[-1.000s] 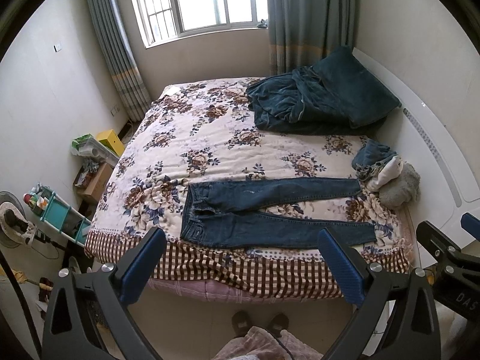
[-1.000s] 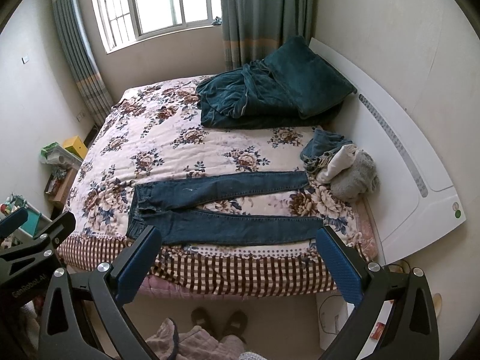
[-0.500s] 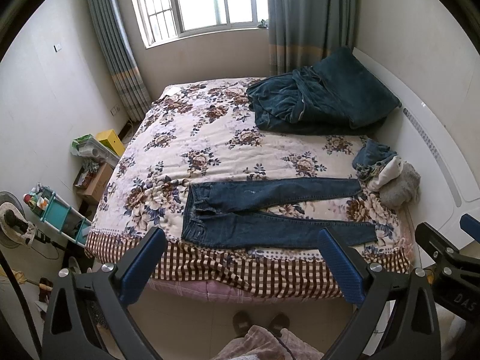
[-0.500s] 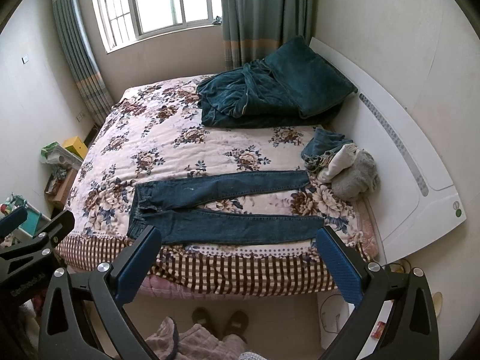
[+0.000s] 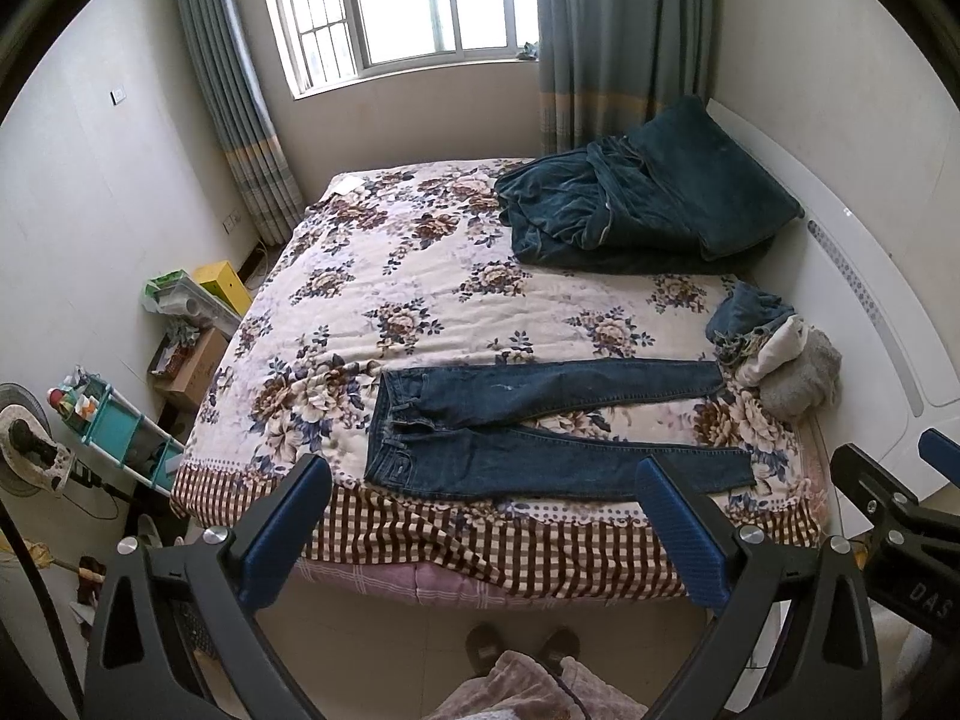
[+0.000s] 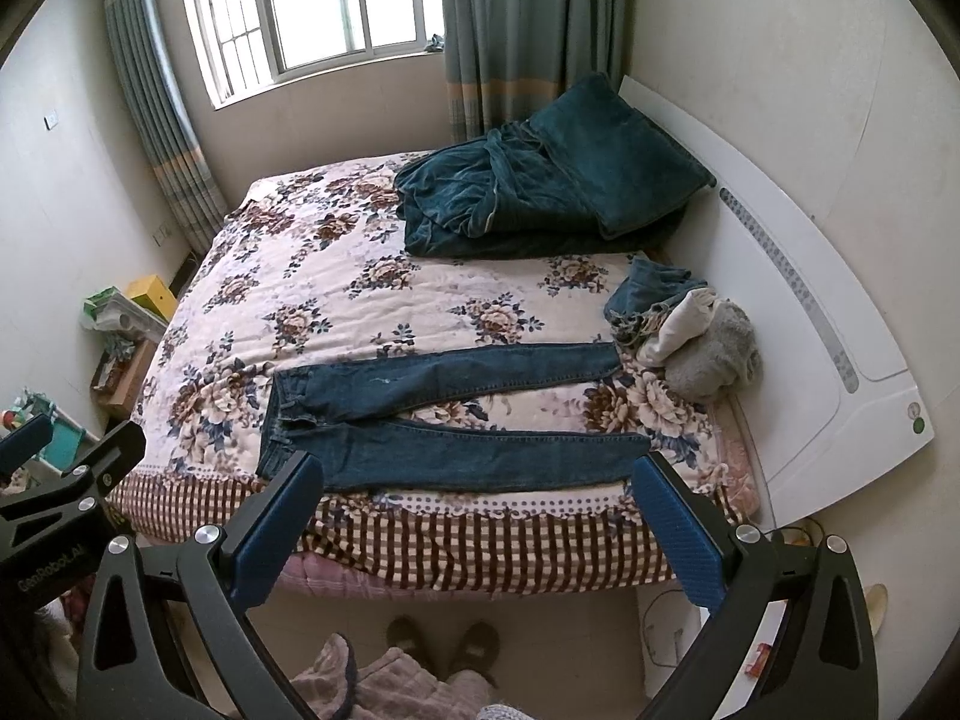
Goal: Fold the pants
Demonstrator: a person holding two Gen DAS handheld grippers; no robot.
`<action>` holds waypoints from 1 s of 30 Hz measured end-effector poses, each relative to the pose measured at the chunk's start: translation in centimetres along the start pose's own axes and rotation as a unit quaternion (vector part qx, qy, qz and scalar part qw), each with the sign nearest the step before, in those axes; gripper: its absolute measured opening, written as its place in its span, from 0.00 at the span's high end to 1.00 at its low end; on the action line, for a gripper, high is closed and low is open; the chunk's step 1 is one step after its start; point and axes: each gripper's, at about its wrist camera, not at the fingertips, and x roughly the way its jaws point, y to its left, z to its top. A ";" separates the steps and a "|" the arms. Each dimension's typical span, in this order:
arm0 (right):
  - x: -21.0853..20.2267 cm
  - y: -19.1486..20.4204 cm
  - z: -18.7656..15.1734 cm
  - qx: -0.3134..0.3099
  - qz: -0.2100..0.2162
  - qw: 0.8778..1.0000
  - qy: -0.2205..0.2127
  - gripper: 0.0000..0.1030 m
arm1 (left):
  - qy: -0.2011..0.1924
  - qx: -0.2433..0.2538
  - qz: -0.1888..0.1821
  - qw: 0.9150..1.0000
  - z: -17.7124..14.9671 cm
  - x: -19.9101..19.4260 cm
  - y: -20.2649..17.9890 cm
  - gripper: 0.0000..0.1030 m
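Dark blue jeans point(image 5: 528, 426) lie flat near the front edge of the bed, waistband at the left, both legs running right and spread apart; they also show in the right wrist view point(image 6: 432, 420). My left gripper point(image 5: 480, 534) is open and empty, held high above the floor in front of the bed, well short of the jeans. My right gripper point(image 6: 480, 531) is open and empty at the same height. Each gripper shows at the edge of the other's view.
The bed has a floral cover point(image 5: 420, 300) with a checked hem. A dark green blanket and pillow point(image 5: 648, 204) lie at the back right. A small clothes pile point(image 5: 780, 354) sits by the jeans' leg ends. Shelves and boxes point(image 5: 120, 420) stand left of the bed. A white headboard point(image 6: 810, 324) runs along the right.
Both grippers have drifted slightly closer to the bed; the jeans sit a little lower in both views. Nothing on the bed has moved.
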 end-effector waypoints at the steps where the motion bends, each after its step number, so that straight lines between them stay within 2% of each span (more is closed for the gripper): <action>1: 0.0 0.0 0.0 0.000 0.000 1.000 -0.001 0.00 | 0.000 -0.001 -0.001 1.000 -0.2 0.0 0.1 0.00; 14: 0.4 0.0 0.2 0.000 0.004 1.000 -0.001 0.00 | -0.002 -0.003 0.001 1.000 0.7 0.0 0.7 0.00; 19: 1.2 0.2 0.1 0.002 0.005 1.000 0.000 0.00 | 0.000 -0.015 0.012 1.000 1.7 1.1 0.9 0.00; 24: 4.5 0.1 1.0 0.001 0.005 1.000 0.011 0.00 | 0.003 -0.035 0.040 0.999 2.3 4.4 0.6 0.00; 30: 11.7 -0.2 3.9 0.017 -0.014 0.999 0.045 0.00 | 0.029 -0.034 0.050 0.998 3.4 9.7 0.2 0.00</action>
